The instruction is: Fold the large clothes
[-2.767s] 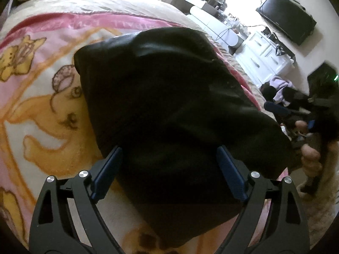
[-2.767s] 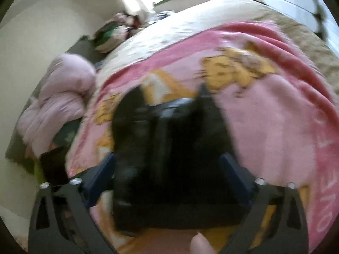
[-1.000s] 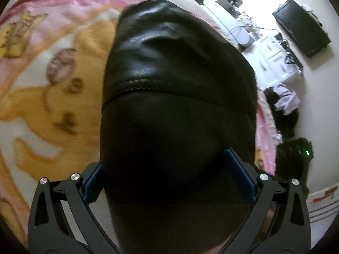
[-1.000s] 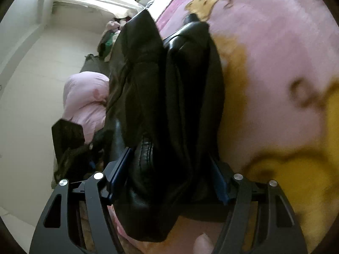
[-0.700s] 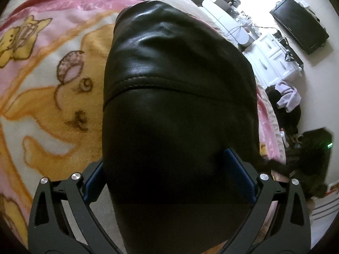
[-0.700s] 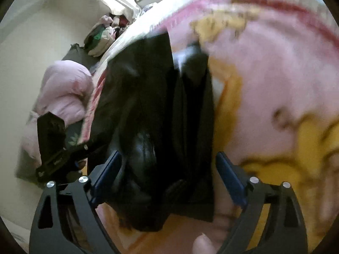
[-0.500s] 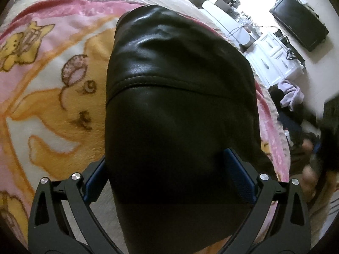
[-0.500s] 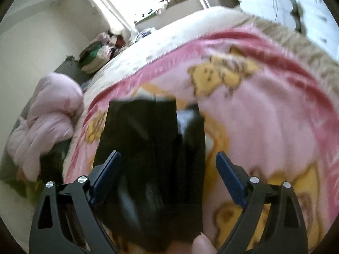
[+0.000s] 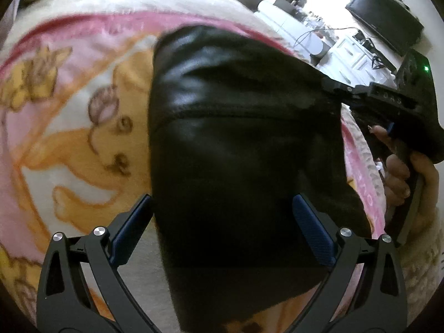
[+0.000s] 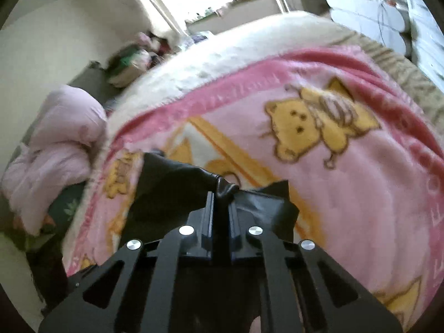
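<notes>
On the pink bear blanket (image 10: 374, 166), a black leather jacket (image 9: 244, 138) lies folded into a thick bundle, near the bed's edge. My right gripper (image 10: 221, 202) is clamped on a pinched ridge of the jacket's edge, the leather puckering up between the shut jaws. My left gripper (image 9: 222, 222) hangs over the bundle with its jaws spread wide to either side, holding nothing. In the left view the right gripper (image 9: 344, 94) meets the bundle's far side. The leather looks heavy, smooth and springy, likely to slide and unfold if let go. I judge a hem or seam, such as the stitched line across the top panel, the safest place to grip.
</notes>
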`<state>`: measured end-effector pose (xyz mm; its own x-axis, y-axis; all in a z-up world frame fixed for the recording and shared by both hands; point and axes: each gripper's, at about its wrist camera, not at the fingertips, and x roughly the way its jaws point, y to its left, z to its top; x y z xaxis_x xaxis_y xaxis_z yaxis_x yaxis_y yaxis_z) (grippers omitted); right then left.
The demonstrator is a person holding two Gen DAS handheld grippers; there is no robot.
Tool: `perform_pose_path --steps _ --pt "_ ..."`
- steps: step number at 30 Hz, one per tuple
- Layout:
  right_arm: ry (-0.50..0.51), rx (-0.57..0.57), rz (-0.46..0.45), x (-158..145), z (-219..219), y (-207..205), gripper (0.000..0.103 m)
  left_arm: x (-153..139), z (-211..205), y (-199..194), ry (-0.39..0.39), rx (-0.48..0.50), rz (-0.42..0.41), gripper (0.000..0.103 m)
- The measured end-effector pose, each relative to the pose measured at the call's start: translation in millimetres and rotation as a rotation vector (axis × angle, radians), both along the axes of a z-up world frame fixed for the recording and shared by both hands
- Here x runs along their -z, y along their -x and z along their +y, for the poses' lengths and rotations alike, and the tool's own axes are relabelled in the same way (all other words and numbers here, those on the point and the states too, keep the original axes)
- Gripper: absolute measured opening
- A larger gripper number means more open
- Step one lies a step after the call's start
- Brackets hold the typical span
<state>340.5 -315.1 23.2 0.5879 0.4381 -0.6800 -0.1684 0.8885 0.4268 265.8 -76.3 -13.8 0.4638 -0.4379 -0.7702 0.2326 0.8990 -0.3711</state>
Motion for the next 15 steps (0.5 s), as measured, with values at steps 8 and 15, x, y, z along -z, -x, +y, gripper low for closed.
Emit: perform_pose_path --steps 8,15 --pt "0.217 0.056 0.064 45 -8 -2 0.008 -11 -29 5 -0.090 0.050 -0.076 0.094" --pt "0.253 0.089 0.114 77 -4 -5 0.011 17 -40 -1 -0.141 0.059 -0.039 0.095"
